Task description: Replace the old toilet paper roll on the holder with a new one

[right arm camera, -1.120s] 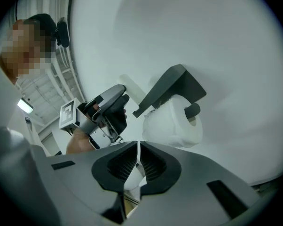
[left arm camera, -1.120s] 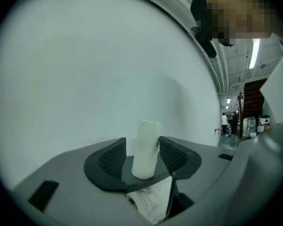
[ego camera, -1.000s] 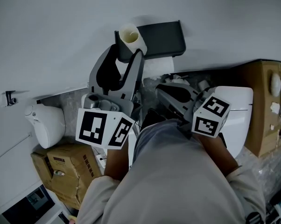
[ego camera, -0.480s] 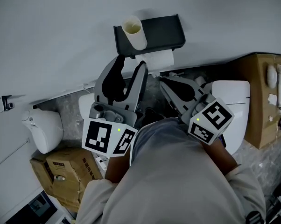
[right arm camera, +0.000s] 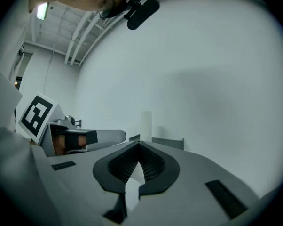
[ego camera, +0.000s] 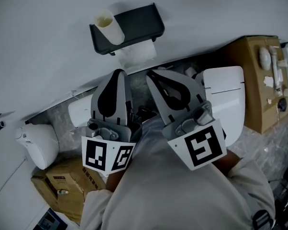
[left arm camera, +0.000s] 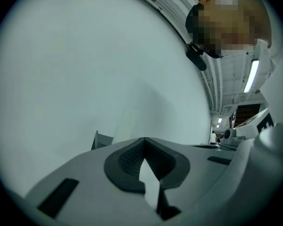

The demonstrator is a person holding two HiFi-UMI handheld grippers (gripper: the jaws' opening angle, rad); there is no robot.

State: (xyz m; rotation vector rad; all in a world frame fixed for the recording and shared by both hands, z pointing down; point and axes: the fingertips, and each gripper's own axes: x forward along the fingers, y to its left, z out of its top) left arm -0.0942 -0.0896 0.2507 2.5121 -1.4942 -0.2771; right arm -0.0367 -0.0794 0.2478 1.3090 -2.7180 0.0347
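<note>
- Nearest me, both grippers were level in front of my shirt (ego camera: 182,195), side by side and pointing at the wall (ego camera: 48,42).
- The left gripper (ego camera: 119,73) had just been closing. Its own view showed the pads meeting with nothing between them.
- The right gripper (ego camera: 152,74) was also fully closed and empty, a little higher than the left in the head view.
- Below and to the right was the white toilet (ego camera: 225,99), with cardboard boxes (ego camera: 67,181) at the edges. I judged none of them to be in the way of a straight reach.
- Further on, a white toilet paper roll (ego camera: 137,54) sat under the black holder (ego camera: 139,23), with a loose sheet hanging down.
- An empty cardboard tube (ego camera: 108,27) stood upright on the left end of the holder's top shelf, close to the edge.
- I judged this to fit two stages. The roll could be the fresh one, with the spent core parked above it, or it could be the roll that was due to come out. I could not tell which.
- In either case, I judged that the jaws would have to open well short of the holder, and any approach should be level and slow.
- The tube looked light and easy to tip or crush, so it would need a soft grip around its middle.
- The roll looked soft, so I thought it better to grip its body and not the hanging sheet.
</note>
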